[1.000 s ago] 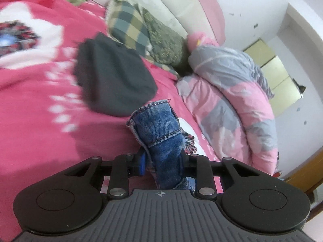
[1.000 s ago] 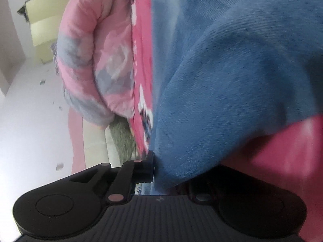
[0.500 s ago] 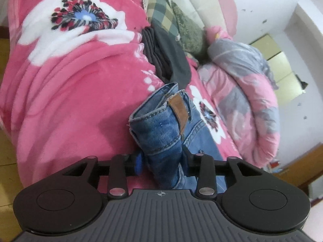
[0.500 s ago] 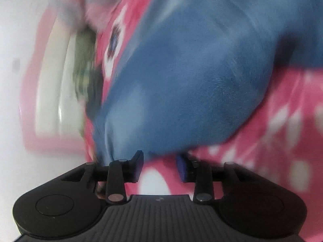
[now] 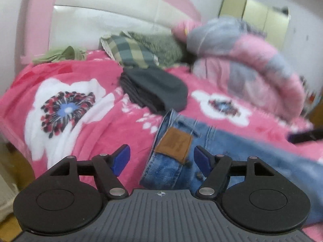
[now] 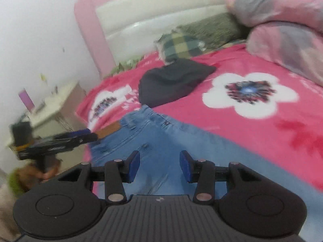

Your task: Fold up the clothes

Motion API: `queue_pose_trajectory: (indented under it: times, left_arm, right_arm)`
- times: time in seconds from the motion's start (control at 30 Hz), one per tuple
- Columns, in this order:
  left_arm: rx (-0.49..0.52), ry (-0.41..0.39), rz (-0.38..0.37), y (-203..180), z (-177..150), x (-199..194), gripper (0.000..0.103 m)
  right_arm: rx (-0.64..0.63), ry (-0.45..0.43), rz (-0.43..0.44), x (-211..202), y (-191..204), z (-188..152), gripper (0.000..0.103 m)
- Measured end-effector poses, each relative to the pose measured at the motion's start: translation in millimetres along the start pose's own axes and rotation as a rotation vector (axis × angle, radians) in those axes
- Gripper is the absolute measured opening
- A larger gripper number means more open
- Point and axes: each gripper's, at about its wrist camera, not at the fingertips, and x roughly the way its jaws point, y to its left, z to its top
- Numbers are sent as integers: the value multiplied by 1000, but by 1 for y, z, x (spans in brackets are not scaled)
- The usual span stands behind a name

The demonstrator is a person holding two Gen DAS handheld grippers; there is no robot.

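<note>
Jeans [image 5: 212,141] flat on bedspread [image 5: 97,121] — grippers clear

The jeans [image 5: 212,141] lie on the bedspread [image 5: 84,125], the folded dark garment [image 5: 157,88] behind them, pillows [image 5: 141,52] beyond.

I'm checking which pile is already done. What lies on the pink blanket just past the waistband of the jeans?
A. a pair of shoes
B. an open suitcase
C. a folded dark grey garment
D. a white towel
C: a folded dark grey garment sits on the pink blanket just beyond the jeans waistband, in both views.
</note>
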Motion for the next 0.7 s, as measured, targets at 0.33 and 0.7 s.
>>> queue_pose_trajectory:
  times: [0.33,0.7]
  left_arm:
    - [69,-17,21,-11,-14,1,48]
    - [81,-62,50,-25,-4,2,44]
  right_arm:
    - [-109,176,-68,83,7,-13,37]
    - [-302,8,-334,73,63,1,3]
